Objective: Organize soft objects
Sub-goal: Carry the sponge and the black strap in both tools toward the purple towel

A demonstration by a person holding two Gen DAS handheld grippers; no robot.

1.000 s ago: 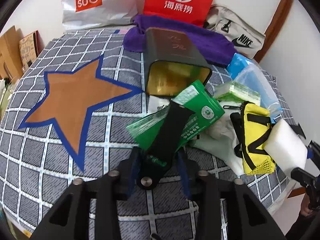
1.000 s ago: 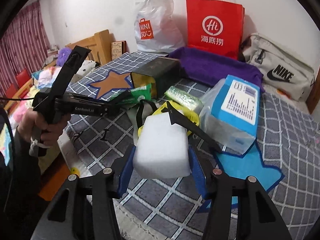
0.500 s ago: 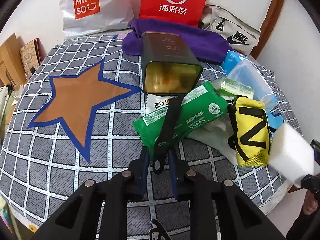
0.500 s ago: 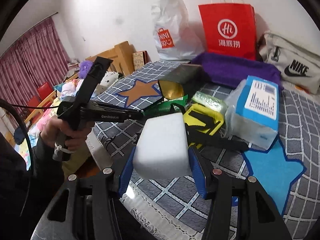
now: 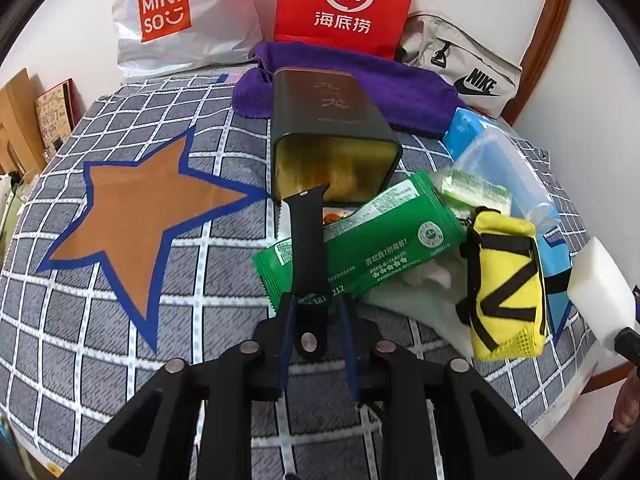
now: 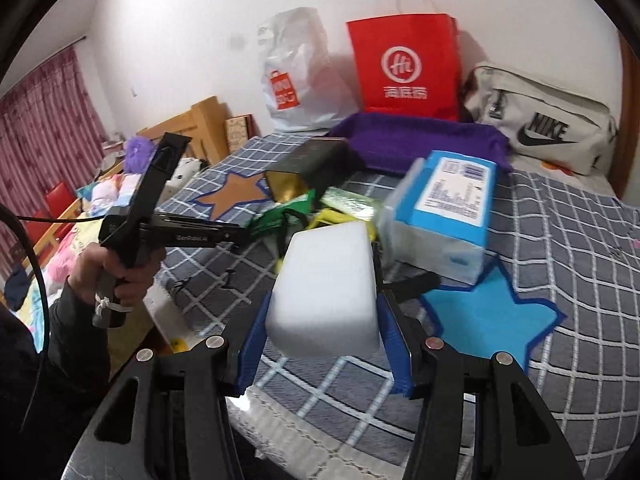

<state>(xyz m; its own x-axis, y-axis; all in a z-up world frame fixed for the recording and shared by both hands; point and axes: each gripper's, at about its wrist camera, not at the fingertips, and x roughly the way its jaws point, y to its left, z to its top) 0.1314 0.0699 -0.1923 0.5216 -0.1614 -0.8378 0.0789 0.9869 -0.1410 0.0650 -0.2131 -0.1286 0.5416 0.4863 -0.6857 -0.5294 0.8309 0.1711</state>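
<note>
On the grey checked bedspread point(image 5: 120, 312), all positions below are given relative to the dark rectangular tin point(image 5: 332, 136), which lies on its side with its gold-lined mouth facing the left wrist camera.

Left gripper point(image 5: 316, 320): just in front of the tin's mouth, its jaws opening about a black watch strap point(image 5: 306, 256); the strap's lower end lies between the blue pads and its tip points at the mouth. Whether the pads press on it cannot be told.

Right gripper point(image 6: 320, 336): well to the right of the tin, clamped on a white foam block point(image 6: 326, 292), raised clear of the bedspread.

Other soft items, clustered right of the mouth: a green wipes packet point(image 5: 360, 248), a yellow mesh pouch point(image 5: 504, 284), a blue-labelled tissue pack point(image 6: 444, 220); a purple towel point(image 5: 400, 92) lies behind the tin.

Step in hand, as judged: loading the strap into the tin. Good practice is to keep the strap aligned with the mouth, lead with its free tip, and release only once most of its length is inside; the foam should wait clear of the opening.

Legible writing: "MINISO" on the white plastic bag point(image 5: 180, 20); "Hi" and "海底捞" on the red paper bag point(image 5: 348, 0); "NIKE" on the beige bag point(image 5: 460, 68); "GenRobot.AI" on the left gripper's body in the right wrist view.
</note>
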